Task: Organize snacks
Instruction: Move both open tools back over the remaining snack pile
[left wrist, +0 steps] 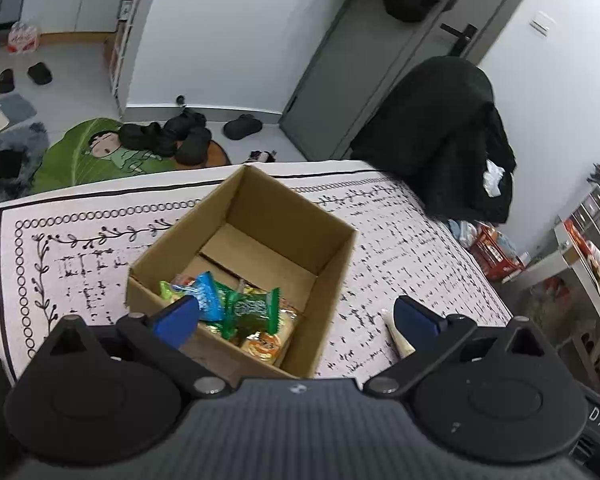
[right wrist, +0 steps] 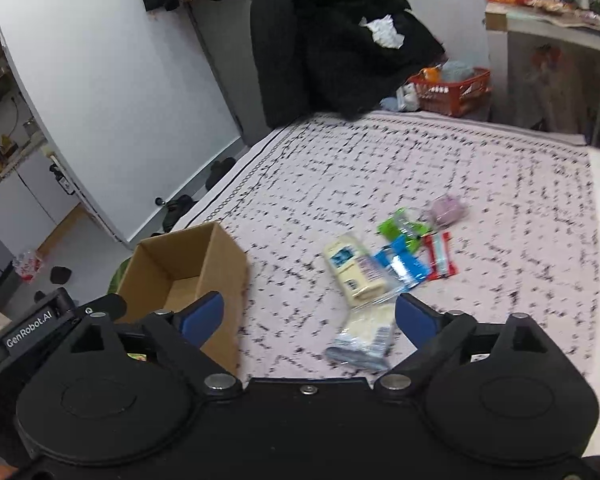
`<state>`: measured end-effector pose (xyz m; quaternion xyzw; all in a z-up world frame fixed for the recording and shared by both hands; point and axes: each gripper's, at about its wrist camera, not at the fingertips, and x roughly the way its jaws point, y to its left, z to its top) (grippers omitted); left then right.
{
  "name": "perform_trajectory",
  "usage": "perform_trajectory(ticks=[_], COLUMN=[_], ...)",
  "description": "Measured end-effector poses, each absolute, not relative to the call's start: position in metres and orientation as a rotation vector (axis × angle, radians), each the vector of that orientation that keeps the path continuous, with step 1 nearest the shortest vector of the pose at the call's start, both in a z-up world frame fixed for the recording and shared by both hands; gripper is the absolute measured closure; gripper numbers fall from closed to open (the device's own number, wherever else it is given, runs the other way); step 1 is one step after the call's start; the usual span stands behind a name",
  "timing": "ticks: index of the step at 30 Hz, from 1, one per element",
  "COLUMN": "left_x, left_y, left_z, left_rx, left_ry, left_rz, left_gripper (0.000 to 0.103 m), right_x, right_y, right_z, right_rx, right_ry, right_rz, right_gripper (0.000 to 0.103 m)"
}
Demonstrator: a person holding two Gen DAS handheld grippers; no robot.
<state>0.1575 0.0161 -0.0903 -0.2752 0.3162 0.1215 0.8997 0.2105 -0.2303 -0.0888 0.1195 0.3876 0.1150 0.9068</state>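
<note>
An open cardboard box (left wrist: 260, 236) stands on the patterned cloth; several snack packets (left wrist: 236, 312) in green, blue and orange wrappers lie in its near corner. My left gripper (left wrist: 296, 320) hovers open above that near corner, holding nothing. In the right wrist view the same box (right wrist: 188, 268) is at the left. Loose snacks lie on the cloth to its right: a pale yellow pack (right wrist: 354, 270), a blue packet (right wrist: 400, 266), a red-and-white bar (right wrist: 440, 258), a green packet (right wrist: 400, 226), a pinkish one (right wrist: 448, 208) and a whitish pack (right wrist: 364, 338). My right gripper (right wrist: 310, 320) is open and empty, just before the whitish pack.
A cloth-covered table (left wrist: 400, 240) carries everything. A chair draped with a black coat (left wrist: 440, 136) stands at the far edge. An orange basket (right wrist: 452, 92) and shelves (right wrist: 560, 20) lie beyond. Shoes and a green mat (left wrist: 112, 152) are on the floor.
</note>
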Motion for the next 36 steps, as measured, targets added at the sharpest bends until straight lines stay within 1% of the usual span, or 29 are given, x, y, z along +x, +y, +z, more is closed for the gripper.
perform_trajectory(ticks=[5,13,23,36], left_x=[0.157,0.158,0.161,0.170], left_y=[-0.002,-0.025,-0.049,-0.081], left_z=[-0.085,-0.082,-0.086,-0.100], left_rx=[-0.506,-0.438,-0.403,-0.354], left_ry=[0.649,0.648,0.691,0.754], left_rz=[0.211,0.147,0.080,0.073], left_gripper=[0.000,0.000,0.000,0.001], right_x=[0.208,0.206,0.206,0.224], right_y=[-0.250,-0.284,-0.314,-0.332], right_z=[-0.087,-0.091,-0.104,-0.129], right_rx=[0.193,0.183,0.189,0.289], right_ry=[0.763,0.751,0.795,0.864], right_rz=[0.211,0.167,0.164,0.125], right_gripper=[0.000,0.000,0.000,0.000])
